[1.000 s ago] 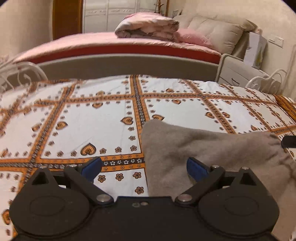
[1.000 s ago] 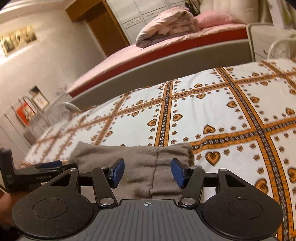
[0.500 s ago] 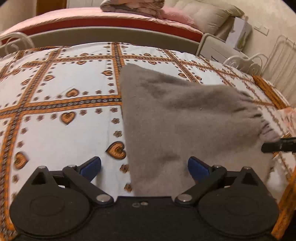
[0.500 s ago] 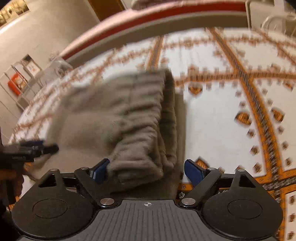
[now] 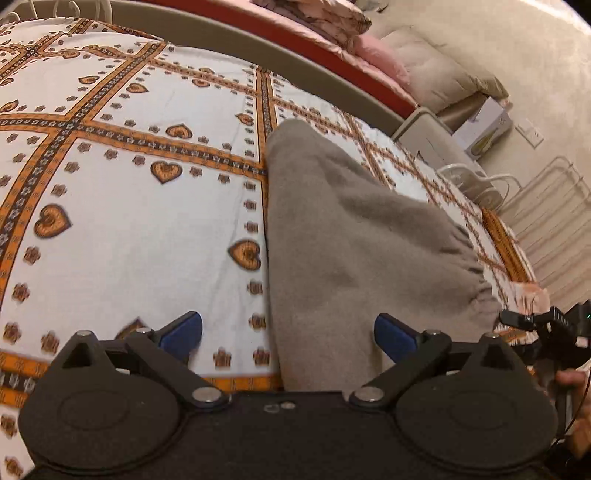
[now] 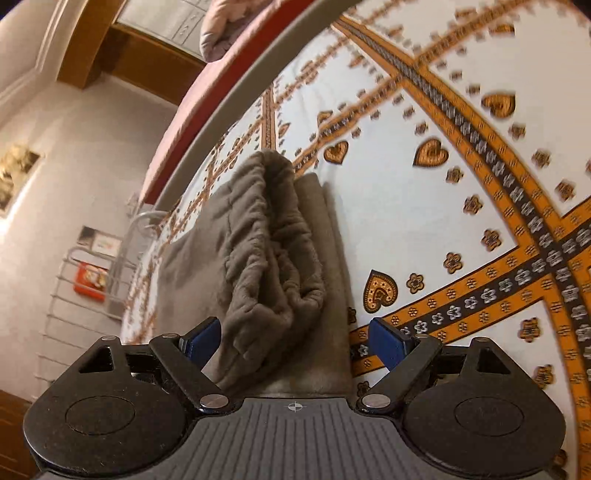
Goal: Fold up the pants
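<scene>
Grey-brown fleece pants (image 5: 354, 236) lie folded on the patterned bedspread (image 5: 129, 206). In the left wrist view my left gripper (image 5: 288, 332) is open, with the near end of the pants between its blue pads. In the right wrist view the gathered elastic waistband (image 6: 273, 258) lies on top of the folded layers (image 6: 328, 295), and my right gripper (image 6: 295, 338) is open over the near end of it. The tip of the right gripper (image 5: 532, 319) shows at the right edge of the left wrist view, just past the waistband.
The white bedspread with orange bands and hearts (image 6: 461, 184) spreads around the pants. A second bed with pink bedding (image 5: 332, 22) and a grey footboard (image 5: 221, 29) stands behind. A white nightstand (image 5: 428, 136) and wire racks (image 5: 550, 221) stand at the right.
Both grippers have tilted and shifted over the pants, which have gone from a low bundle to a flat fold with the waistband on top. Both grippers stay open.
</scene>
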Motion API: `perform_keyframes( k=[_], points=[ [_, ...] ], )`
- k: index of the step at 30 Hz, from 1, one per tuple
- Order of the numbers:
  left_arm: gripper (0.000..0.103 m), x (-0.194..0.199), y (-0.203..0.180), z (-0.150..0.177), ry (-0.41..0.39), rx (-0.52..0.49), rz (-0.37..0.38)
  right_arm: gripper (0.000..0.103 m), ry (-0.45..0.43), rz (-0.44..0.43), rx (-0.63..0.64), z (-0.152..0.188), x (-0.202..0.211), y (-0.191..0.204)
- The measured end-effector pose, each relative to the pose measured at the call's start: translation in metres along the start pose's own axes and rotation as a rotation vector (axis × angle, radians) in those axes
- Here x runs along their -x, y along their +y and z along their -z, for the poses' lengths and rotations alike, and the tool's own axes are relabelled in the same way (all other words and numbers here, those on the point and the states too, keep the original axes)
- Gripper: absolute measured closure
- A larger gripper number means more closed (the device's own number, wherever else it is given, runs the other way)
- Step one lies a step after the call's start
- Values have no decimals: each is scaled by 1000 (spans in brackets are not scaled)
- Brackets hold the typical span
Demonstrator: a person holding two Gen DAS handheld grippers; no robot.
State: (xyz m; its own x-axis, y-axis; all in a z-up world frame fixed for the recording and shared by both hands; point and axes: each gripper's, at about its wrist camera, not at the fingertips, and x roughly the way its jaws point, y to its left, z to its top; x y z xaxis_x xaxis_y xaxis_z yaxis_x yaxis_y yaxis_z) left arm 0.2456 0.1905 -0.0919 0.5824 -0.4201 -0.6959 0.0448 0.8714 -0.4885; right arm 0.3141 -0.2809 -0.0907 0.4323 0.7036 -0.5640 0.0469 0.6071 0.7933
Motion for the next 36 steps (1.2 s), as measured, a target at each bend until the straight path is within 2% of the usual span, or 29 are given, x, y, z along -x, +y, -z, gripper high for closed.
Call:
perform_keyframes(
  k=[2, 7, 13, 15, 16, 17, 20, 23, 24, 26, 28, 29, 31, 33, 36],
  points=[
    [9, -5, 3, -5, -12, 15, 30, 2, -6, -54, -23, -4, -7, -3],
    [11, -21, 13, -18, -23, 79, 129, 2, -19, -94, -17, -15, -22, -3],
    [13, -50, 5, -33, 2, 64, 210, 2, 24, -85, 69, -26, -44, 11],
    [13, -59, -1, -36, 9, 57, 255, 19, 34, -65, 125, -29, -51, 18],
    [13, -62, -5, -35, 14, 42, 245, 41, 43, -44, 153, -30, -56, 20],
    [13, -64, -10, -35, 15, 22, 226, 49, 49, -38, 159, -33, -58, 20],
    [13, -59, -21, -31, 1, 24, 212, 57, 6, -19, 226, -39, -53, 32],
    [15, -55, -32, -23, 29, -4, 234, 58, -53, -7, 253, -45, -36, 38],
    [16, -56, -37, -20, 29, -26, 216, 58, -47, 9, 248, -47, -33, 34],
    [16, -57, -44, -17, 21, -74, 172, 48, 24, 93, 227, -48, -44, 17],
    [16, -54, -49, -16, 6, -96, 133, 44, -1, 27, 155, -45, -39, 5],
    [15, -50, -52, -15, -4, -97, 111, 38, -20, 20, 120, -45, -31, 9],
    [15, -39, -53, -14, -16, -99, 75, 33, -83, 46, 176, -36, -9, 28],
    [14, -27, -53, -12, -41, -106, 71, 32, -123, 40, 198, -25, 11, 37],
    [14, -7, -49, -8, -73, -121, 47, 32, -174, -26, 134, -13, 35, 33]
  ],
)
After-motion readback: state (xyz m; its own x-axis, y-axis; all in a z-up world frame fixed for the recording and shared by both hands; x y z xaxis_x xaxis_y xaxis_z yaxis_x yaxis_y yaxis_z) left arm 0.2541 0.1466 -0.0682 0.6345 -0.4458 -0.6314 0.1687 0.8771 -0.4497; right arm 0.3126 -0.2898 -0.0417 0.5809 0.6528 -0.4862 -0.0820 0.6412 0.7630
